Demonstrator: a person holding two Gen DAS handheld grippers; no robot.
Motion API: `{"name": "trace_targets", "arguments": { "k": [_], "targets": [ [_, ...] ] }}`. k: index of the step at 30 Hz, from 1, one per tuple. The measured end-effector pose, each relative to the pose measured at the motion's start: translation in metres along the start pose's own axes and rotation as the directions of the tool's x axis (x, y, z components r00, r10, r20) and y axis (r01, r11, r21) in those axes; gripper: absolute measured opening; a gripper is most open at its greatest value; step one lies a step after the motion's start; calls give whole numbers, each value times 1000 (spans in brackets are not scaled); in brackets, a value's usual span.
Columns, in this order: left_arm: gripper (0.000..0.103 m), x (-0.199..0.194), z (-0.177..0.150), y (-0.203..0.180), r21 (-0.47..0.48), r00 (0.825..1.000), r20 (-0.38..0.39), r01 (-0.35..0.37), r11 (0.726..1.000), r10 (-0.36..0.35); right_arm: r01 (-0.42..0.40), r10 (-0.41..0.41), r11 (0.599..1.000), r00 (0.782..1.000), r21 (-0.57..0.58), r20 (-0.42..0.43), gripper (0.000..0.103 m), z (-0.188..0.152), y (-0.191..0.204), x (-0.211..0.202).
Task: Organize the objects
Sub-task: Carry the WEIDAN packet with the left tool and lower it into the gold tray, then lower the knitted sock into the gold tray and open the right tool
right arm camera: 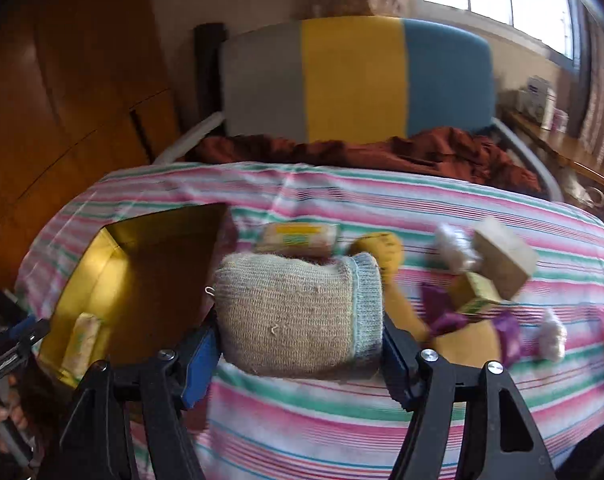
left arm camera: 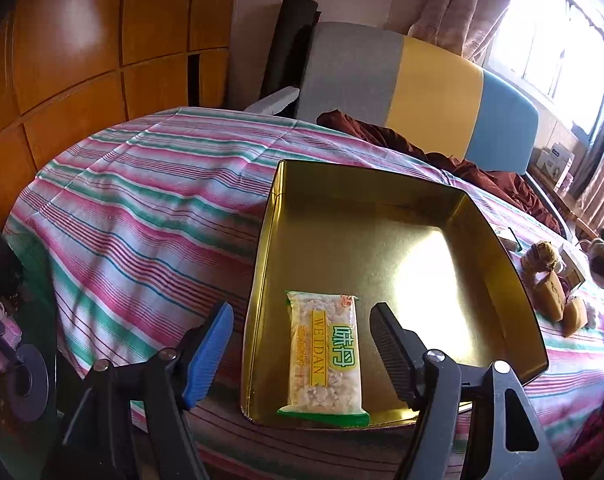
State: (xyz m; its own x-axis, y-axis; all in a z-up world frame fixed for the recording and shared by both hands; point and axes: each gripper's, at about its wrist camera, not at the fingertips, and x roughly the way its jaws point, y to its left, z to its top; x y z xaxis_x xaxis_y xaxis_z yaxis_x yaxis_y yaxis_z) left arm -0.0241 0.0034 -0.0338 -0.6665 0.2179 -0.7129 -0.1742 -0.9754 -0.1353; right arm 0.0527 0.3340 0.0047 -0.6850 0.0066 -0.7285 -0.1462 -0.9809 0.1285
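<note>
While the left gripper [left arm camera: 302, 344] is hanging with its jaws spread wide and nothing between the pads, the snack packet [left arm camera: 325, 354] is lying flat inside the gold tin [left arm camera: 498, 240], near the tin's near-left corner and directly under the gap. No contact with the packet is showing.

The right gripper [right arm camera: 300, 344] is clamping a knitted pouch [right arm camera: 298, 312] crosswise, pads pressing on both ends, and the pouch is bulging above the fingers. It is sitting over the striped bedsheet [right arm camera: 342, 420], just right of the tin. The right wrist view is blurring, so finer detail is not readable.

Remaining loose items are lying on the sheet to the right: a second packet [right arm camera: 298, 238], a small box [right arm camera: 502, 258], a purple wrapper [right arm camera: 438, 304].

Risks, as judged:
- The pouch is soft, so it could be sagging or slipping out if the grip loosens early, landing on the sheet short of the tin.
- The tin is resting on soft bedding, so a knock against its rim could be tipping or shifting it.
- The left gripper is hovering over the tin, so the two grippers could be colliding there.
- The pouch could be landing on top of the packet.
</note>
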Motion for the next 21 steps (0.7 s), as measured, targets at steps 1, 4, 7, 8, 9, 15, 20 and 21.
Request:
{"name": "trace_targets", "arguments": {
  "k": [1,4,7,8,9,15,20,21],
  "targets": [
    [72,-1,-1,3,-7,1000,1,-1,1000,1,-41,41,999,999,-33,-19,70,0,20,8],
    [78,-4,-1,11,-35,1000,5,-9,999,9,-128,118,984,990,-126,-80,70,-3,75,31],
    [83,-7,0,19,-62,1000,11,-20,998,21,-201,175,961,974,-192,-142,70,-12,120,50],
    [85,-8,0,22,-68,1000,13,-27,997,28,-215,182,954,970,-211,-163,70,-16,134,57],
    [89,-9,0,25,-74,999,16,-31,997,33,-226,187,947,965,-226,-182,70,-19,145,64],
    [103,-12,0,39,-106,999,23,-40,994,43,-282,212,933,932,-221,-295,75,-38,183,101],
    [103,-10,-1,42,-106,997,23,-65,992,68,-301,225,927,924,-225,-309,95,-44,191,104],
    [103,-10,-1,42,-104,996,29,-77,992,80,-291,214,928,928,-234,-306,102,-46,192,103]
  ]
}}
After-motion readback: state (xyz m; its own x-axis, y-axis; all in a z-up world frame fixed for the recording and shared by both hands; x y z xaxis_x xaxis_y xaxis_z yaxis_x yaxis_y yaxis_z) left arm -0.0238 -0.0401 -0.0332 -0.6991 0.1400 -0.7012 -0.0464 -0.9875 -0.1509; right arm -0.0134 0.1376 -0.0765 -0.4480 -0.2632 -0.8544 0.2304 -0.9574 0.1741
